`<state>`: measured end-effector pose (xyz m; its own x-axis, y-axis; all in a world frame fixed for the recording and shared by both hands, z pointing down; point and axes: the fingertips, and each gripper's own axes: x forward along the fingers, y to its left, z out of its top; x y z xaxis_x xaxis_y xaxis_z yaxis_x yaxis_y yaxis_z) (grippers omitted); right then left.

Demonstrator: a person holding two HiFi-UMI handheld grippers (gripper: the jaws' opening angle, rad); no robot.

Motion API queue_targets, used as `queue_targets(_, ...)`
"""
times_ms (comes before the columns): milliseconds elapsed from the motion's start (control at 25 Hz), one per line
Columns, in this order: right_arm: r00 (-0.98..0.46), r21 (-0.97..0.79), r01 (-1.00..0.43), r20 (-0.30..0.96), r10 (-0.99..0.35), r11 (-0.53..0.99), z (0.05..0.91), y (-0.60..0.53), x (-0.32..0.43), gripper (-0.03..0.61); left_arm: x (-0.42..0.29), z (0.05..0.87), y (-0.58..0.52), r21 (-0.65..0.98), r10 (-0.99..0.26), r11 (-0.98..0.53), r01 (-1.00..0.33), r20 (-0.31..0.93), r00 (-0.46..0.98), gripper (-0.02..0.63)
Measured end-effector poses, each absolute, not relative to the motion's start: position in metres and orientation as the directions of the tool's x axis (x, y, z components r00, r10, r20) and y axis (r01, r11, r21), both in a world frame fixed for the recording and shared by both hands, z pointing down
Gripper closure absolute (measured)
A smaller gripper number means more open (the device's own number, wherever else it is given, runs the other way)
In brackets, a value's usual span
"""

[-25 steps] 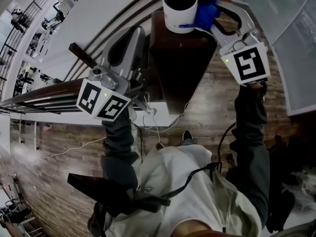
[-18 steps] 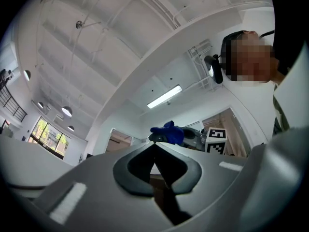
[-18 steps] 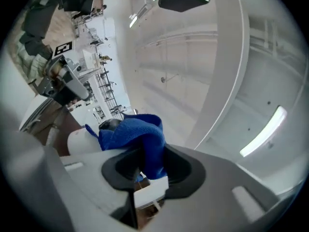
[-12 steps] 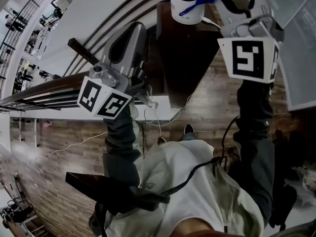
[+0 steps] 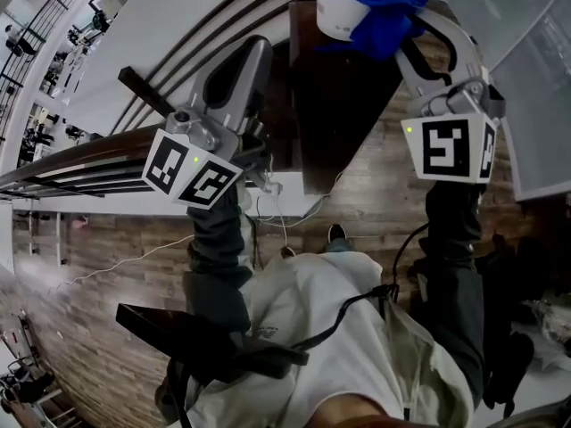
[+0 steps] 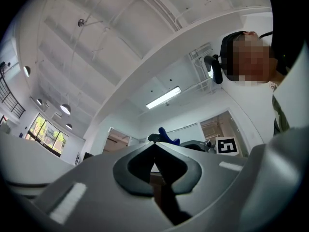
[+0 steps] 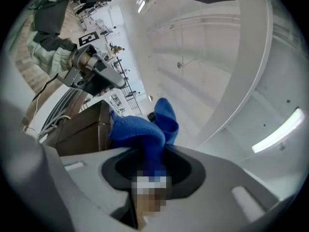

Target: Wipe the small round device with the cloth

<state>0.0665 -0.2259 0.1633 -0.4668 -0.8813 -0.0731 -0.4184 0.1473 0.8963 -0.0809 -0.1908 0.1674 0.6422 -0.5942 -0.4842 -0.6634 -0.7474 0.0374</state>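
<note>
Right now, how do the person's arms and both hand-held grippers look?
Both arms wear dark grey sleeves. The left hand-held gripper and the right hand-held gripper are pale grey; each carries a white cube with black square markers and a small green light.

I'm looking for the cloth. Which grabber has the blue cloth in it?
The right gripper: the blue cloth is pinched between its jaws, by the small round device. The left gripper is shut on nothing.

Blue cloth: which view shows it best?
Right gripper view: the blue cloth sits close and central, clamped by the right gripper. Head view shows it draped over the white round device at the top edge; left gripper view catches only a distant blue scrap.
</note>
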Motion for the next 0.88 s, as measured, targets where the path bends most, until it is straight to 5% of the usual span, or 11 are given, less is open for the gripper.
queue_targets(200,-0.368,0.909,-0.406,-0.262,-0.892,-0.100,0.098,-0.225,0.069,0.468,-0.085,0.171,-0.189,0.044,-0.590,-0.755,-0.655,-0.483,0.648,0.614)
queue_targets(360,-0.361,0.946,-0.244,-0.291,-0.886,-0.211,0.073,-0.232,0.036,0.468,-0.088,0.178,-0.192,0.056,-0.601,-0.749,-0.660,-0.477,0.642,0.614)
queue_targets(880,-0.368,0.959,-0.100,-0.283,-0.886,-0.265,0.130,-0.206,0.008,0.469,-0.085,0.185,-0.193,0.055,-0.598,-0.754,-0.655,-0.469,0.650,0.614)
